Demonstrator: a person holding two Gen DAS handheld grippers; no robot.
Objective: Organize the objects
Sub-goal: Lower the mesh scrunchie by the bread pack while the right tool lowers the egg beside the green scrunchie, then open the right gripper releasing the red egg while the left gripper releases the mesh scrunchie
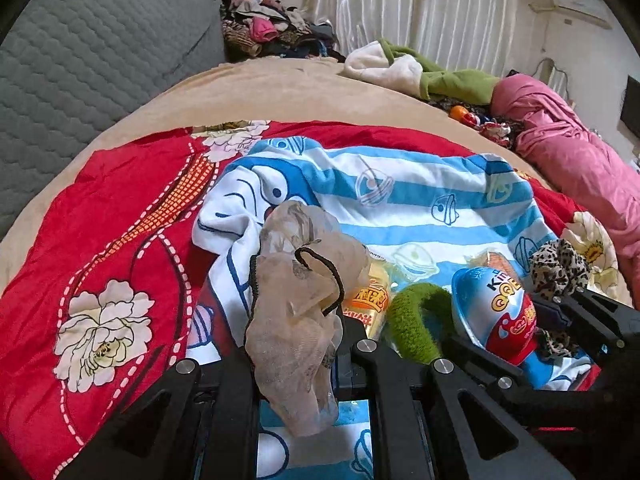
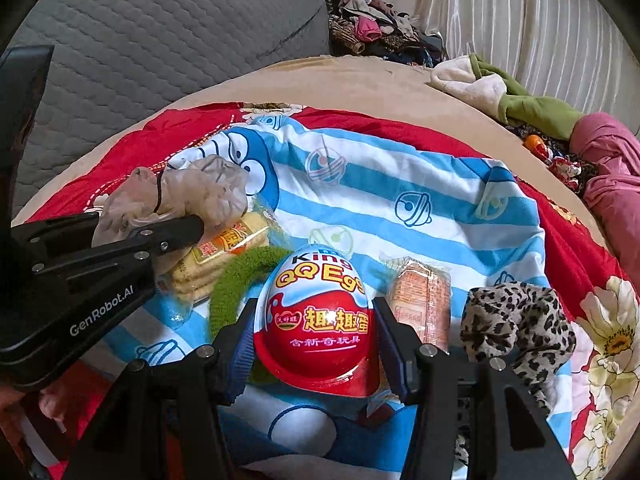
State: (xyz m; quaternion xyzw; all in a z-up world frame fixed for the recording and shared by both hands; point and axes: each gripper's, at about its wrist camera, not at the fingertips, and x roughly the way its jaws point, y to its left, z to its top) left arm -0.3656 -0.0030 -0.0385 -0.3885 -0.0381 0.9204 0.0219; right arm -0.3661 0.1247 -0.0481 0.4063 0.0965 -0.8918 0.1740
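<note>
My left gripper [image 1: 298, 344] is shut on a beige sheer scrunchie [image 1: 296, 292] with a black elastic loop, held just above the blue striped towel [image 1: 400, 208]; it also shows in the right wrist view [image 2: 192, 192]. My right gripper [image 2: 316, 336] is shut on a red and white King QQ Egg [image 2: 320, 312], also seen in the left wrist view [image 1: 496, 312]. On the towel lie a green fuzzy scrunchie [image 2: 236, 280], a yellow cracker pack [image 2: 224, 256], an orange snack pack [image 2: 420, 300] and a leopard scrunchie [image 2: 516, 320].
The towel lies on a red floral blanket [image 1: 120, 240] over a tan bed [image 1: 280, 84]. A grey quilted headboard [image 1: 80, 60] is at the left. A pink bundle [image 1: 568, 148], green and white cloth [image 1: 424, 68] and a clothes pile [image 1: 272, 28] lie far.
</note>
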